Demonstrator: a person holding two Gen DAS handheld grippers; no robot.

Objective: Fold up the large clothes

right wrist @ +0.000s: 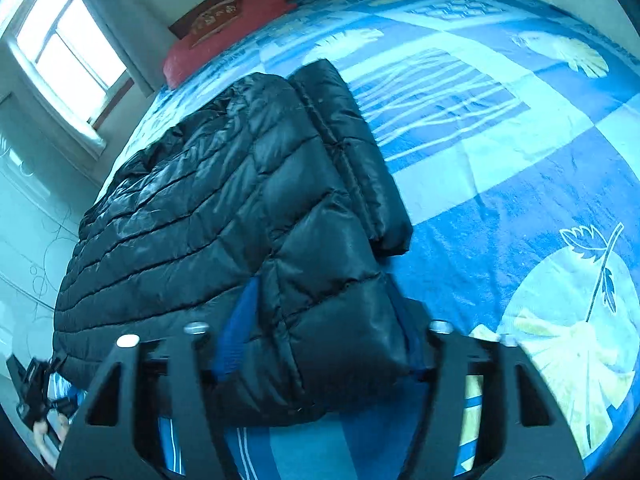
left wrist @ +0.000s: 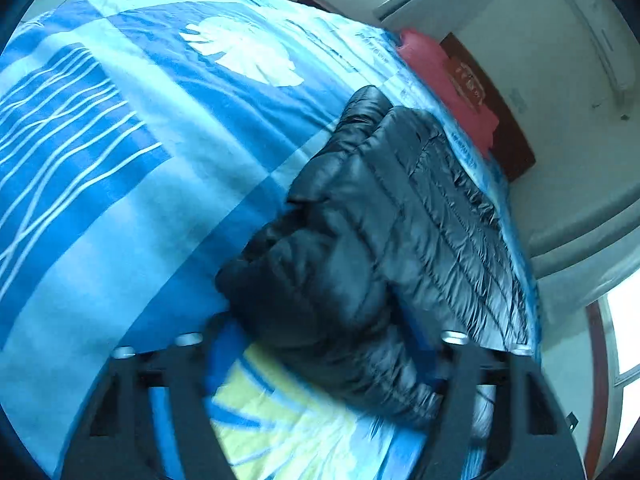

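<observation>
- The bed (left wrist: 120, 168) fills both views, spread with a blue sheet printed with pale leaves; its far edges curve away and get cut off by the round lens rim.
- The black puffer jacket (right wrist: 208, 216) lies on the bed along the window-side edge, already folded over on itself, one sleeve (right wrist: 352, 152) laid across the top; in the left wrist view the jacket (left wrist: 380, 220) is blurred at its near end, so the seams there are hard to read.
- The red pillow (right wrist: 224, 36) sits at the headboard, beyond the jacket; part of it is hidden behind the jacket's bulk.
- The window (right wrist: 68, 44) glares white, nothing to be seen through it.
- The right gripper (right wrist: 316, 364) has its fingers spread wide with the jacket's near corner sitting between them; whether the pads touch the fabric is hard to say.
- The left gripper (left wrist: 320, 364) is spread wide too, hovering above the jacket's blurred near end and the sheet, pinching nothing.
- At the bottom left of the right wrist view, a dark device and fingers show, mostly cut off.
</observation>
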